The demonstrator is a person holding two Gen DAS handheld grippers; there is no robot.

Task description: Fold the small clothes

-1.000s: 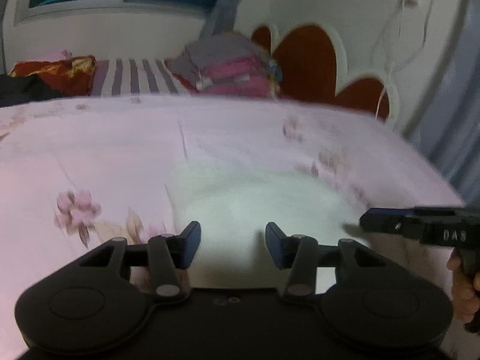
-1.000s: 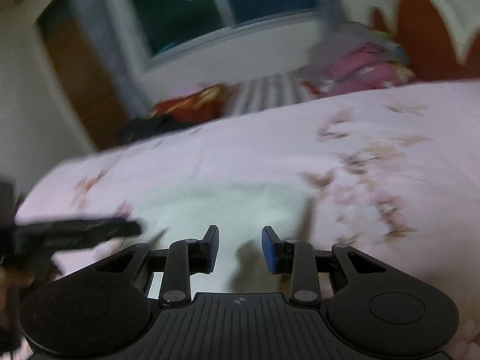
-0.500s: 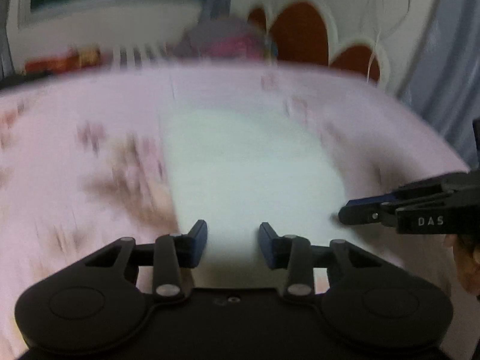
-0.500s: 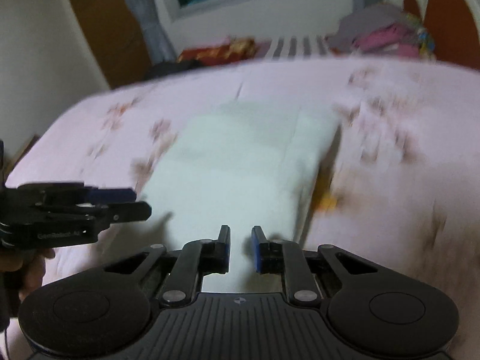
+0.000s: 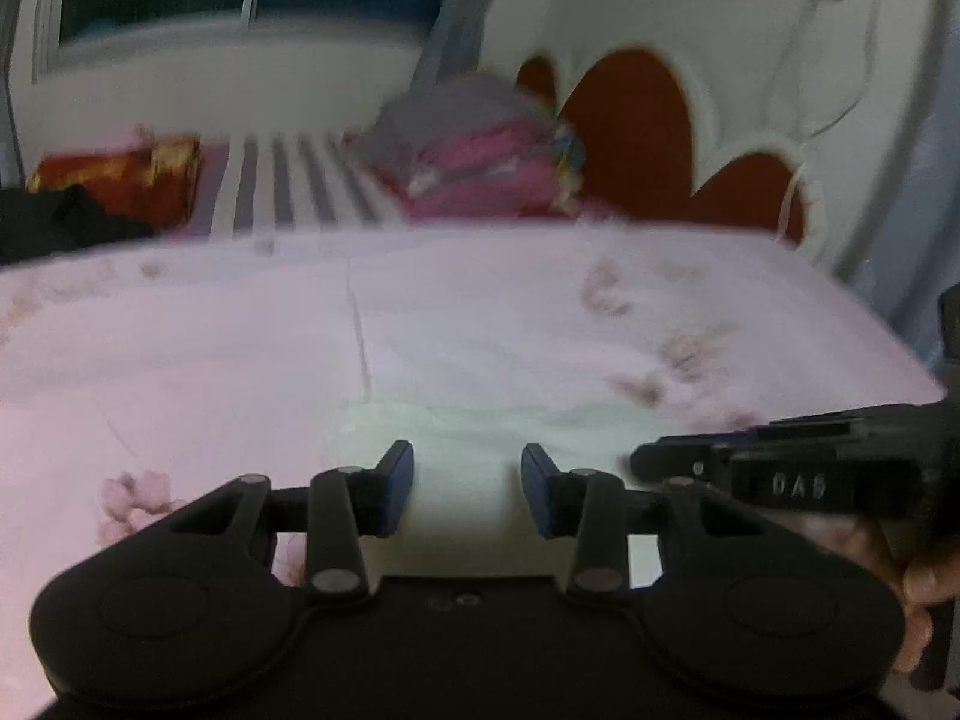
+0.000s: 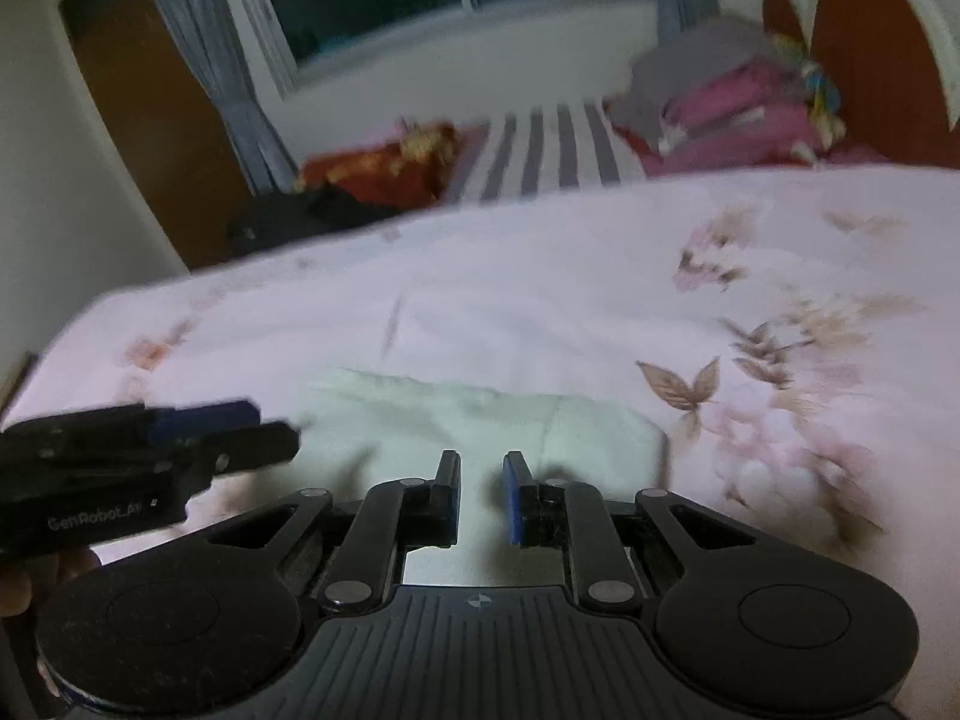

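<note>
Garment: pale mint folded cloth flat on pink floral bedsheet
Left gripper: fingers apart, empty; near edge
Right gripper: narrow gap, empty

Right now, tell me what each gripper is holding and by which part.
Nothing is held. The left gripper is open above the near edge of the white cloth, nothing between its fingers. The right gripper has a narrow empty gap, also over that edge.

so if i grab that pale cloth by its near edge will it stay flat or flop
The pale cloth will probably flop: it looks thin, lying flat with soft creases. It is likely light. It may drag on the bedsheet rather than slide.
</note>
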